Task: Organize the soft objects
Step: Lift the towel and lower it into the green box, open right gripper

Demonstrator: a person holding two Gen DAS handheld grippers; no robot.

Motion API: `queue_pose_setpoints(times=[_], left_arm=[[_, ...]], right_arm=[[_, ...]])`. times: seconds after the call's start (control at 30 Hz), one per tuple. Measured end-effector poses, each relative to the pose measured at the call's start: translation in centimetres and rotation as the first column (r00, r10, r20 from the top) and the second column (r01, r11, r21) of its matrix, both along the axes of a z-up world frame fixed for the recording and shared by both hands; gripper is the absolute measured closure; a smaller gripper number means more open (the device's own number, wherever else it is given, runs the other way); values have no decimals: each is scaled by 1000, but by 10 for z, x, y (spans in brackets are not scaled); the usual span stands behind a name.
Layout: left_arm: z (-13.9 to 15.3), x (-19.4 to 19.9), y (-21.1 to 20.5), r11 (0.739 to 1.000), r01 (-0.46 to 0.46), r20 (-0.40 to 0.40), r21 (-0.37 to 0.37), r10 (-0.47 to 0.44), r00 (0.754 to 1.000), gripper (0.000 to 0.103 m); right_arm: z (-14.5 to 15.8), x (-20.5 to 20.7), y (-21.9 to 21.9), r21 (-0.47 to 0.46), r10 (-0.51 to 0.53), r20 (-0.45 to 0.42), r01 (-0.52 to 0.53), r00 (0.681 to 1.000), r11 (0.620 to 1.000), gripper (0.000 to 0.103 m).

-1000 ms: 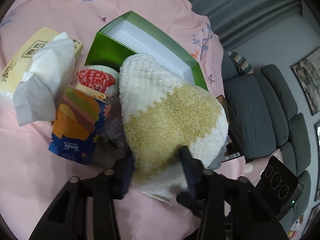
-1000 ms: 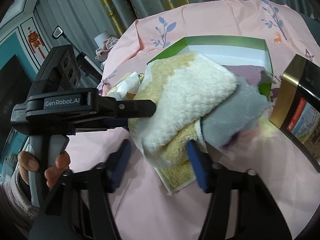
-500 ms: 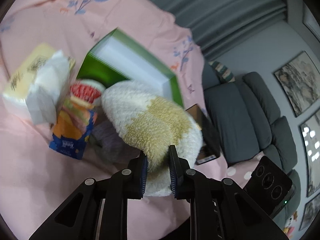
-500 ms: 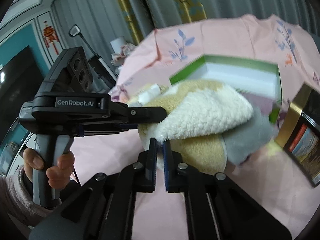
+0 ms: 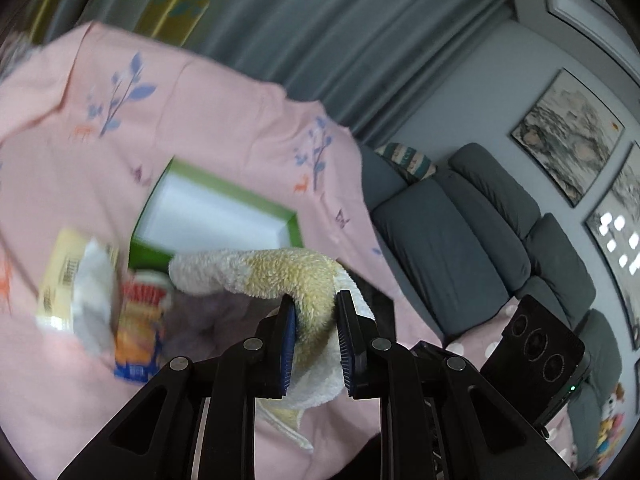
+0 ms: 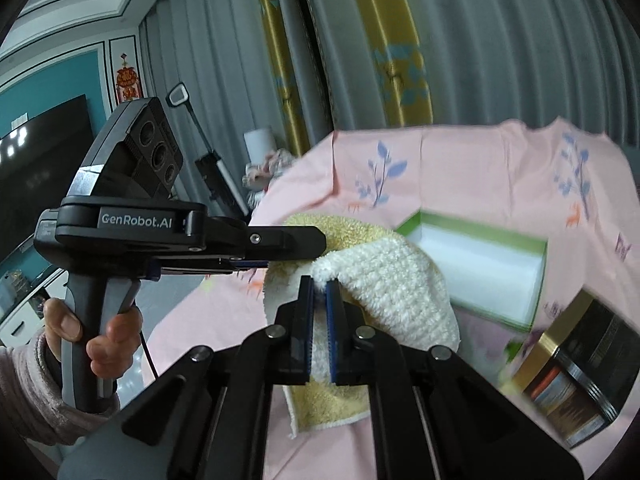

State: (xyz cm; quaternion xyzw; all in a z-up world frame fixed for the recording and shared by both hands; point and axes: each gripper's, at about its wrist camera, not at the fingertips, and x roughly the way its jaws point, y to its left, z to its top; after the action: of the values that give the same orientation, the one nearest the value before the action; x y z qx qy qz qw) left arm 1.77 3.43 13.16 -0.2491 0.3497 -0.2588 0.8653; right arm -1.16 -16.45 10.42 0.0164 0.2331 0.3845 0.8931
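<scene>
Towel (image 5: 280, 272) of thick, fluffy pile, cream-white with a broad yellow patch, hangs bunched between both tools above the pink tablecloth (image 5: 224, 120); in the right wrist view the same towel (image 6: 384, 280) shows a knobbly white fold over a yellow underside whose hemmed edge droops toward the cloth. The left gripper (image 5: 316, 300) has its blue pads closed tight on a thick yellow roll of the towel, with white pile bulging out below the jaws. The right gripper (image 6: 319, 284) is pinched nearly flat, its pads squeezing a thin white edge of the towel. A hand (image 6: 80, 336) in a fuzzy pale sleeve grips the handle of the left tool, whose black finger reaches across to the towel's far side.

Just beyond the towel, in the left wrist view, a blurred orange-and-blue packet (image 5: 138, 336), a red-and-white round item (image 5: 148, 292) and a yellow tissue box (image 5: 64, 276) with a white tissue sticking out sit on the cloth. A purple-grey cloth (image 5: 208, 320) lies under the lifted towel. Farther back stands an open green box (image 5: 216, 216) with a white inside. A gold-edged dark box (image 6: 568, 372) sits to the right. A grey sofa (image 5: 460, 240) and grey curtains lie beyond the table.
</scene>
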Motion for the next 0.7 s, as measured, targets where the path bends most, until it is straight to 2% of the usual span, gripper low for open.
queue_pose_setpoints(times=[0.17,0.33,0.5,0.7], left_arm=[[30,28,-10,1000,9,33,14,-10,999,84],[43,63,-22,999,3,38,37,-4,999,84],[39,102,-28,998,-5,18,65,4,1000,84],[12,156,-34,996,-18,-51,87,23,998,84]], right_arm=[[33,23,-6,13,-39,79,39,996,999,98],[44,48,-12,19,-70,98,68,993,997,98],[38,88,-14,-3,-105,81,106,991,994,98],[13,142,-14,-36,-151,18,151,988,988,97]])
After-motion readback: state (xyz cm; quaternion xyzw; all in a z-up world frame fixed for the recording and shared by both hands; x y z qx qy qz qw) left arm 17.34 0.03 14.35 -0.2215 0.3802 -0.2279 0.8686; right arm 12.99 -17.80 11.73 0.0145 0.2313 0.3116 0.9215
